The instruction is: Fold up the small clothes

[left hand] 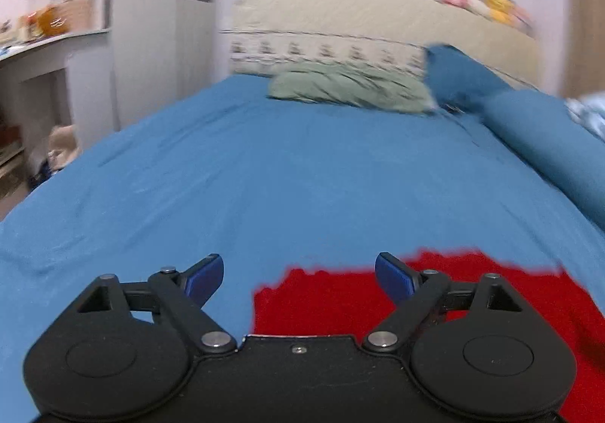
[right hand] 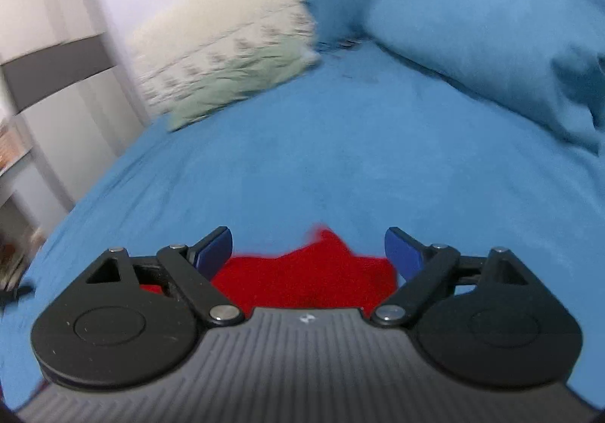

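A red garment (left hand: 378, 302) is spread on the blue bed sheet (left hand: 264, 177), just below and in front of both grippers. Under the right gripper (right hand: 308, 249) it lies centred between the parted fingers; under the left gripper (left hand: 298, 273), also parted and empty, it lies to the right. Open sheet is left ahead, with pillows (left hand: 348, 86) well apart.

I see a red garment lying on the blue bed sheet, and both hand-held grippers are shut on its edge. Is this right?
Not quite. The red garment does lie on the blue bed sheet, but neither tool is shut on it. In the left wrist view the left hand-held gripper stands open, and the right wrist view shows the right hand-held gripper open too, with nothing between its fingers.
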Action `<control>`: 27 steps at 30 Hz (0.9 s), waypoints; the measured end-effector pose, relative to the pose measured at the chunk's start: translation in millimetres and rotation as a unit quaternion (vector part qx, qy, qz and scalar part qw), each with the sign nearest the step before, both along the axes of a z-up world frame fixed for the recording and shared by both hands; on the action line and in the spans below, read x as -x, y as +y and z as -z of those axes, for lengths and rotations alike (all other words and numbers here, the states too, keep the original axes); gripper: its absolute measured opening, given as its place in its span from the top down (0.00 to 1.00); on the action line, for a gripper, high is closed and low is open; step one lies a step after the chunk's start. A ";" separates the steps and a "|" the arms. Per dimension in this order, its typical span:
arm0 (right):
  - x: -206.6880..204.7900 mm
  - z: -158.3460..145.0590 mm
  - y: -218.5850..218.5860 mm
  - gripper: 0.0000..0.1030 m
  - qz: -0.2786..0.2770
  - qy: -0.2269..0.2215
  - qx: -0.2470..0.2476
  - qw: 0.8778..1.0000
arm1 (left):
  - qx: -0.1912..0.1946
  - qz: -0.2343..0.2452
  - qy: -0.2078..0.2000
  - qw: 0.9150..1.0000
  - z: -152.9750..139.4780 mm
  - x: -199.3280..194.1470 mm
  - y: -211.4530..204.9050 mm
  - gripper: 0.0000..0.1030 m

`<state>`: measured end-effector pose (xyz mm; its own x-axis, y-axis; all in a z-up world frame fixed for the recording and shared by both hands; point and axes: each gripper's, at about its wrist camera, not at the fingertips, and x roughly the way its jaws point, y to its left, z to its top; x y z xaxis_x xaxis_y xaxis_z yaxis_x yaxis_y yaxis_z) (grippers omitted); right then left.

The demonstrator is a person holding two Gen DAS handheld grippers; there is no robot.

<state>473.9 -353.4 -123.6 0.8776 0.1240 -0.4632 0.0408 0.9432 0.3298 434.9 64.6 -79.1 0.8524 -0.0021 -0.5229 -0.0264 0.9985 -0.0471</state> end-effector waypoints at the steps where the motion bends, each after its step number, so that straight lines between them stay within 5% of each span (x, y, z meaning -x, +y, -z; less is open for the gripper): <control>1: 11.9 1.2 7.2 0.00 -0.016 0.006 0.010 1.000 | 0.003 0.016 0.014 1.000 4.3 7.3 -4.1 0.12; 6: 48.7 32.6 27.6 0.00 -0.066 0.053 0.017 0.996 | -0.010 0.044 0.098 0.994 50.9 24.3 -16.3 0.13; 9: 41.8 61.2 16.4 0.03 -0.026 0.127 -0.003 0.992 | 0.007 0.028 0.139 0.990 77.9 23.9 -8.3 0.16; 10: 44.8 64.7 10.9 0.04 -0.021 0.117 -0.016 0.993 | 0.009 0.030 0.132 0.991 80.1 27.4 -7.6 0.16; 12: 49.4 66.4 5.7 0.05 -0.008 0.105 -0.037 0.994 | -0.006 0.034 0.138 0.990 77.5 26.7 -11.4 0.16; 16: 44.2 48.4 16.6 0.05 -0.007 0.112 -0.003 0.994 | -0.004 0.031 0.133 0.991 57.8 37.2 -14.8 0.17; 19: 57.9 23.3 6.8 0.04 -0.022 0.071 -0.023 0.997 | 0.004 0.041 0.108 0.993 32.9 53.8 -17.6 0.16; 27: 104.0 -17.7 -22.7 0.02 -0.011 0.061 0.036 0.997 | 0.008 0.078 0.095 0.992 4.8 71.1 -58.5 0.15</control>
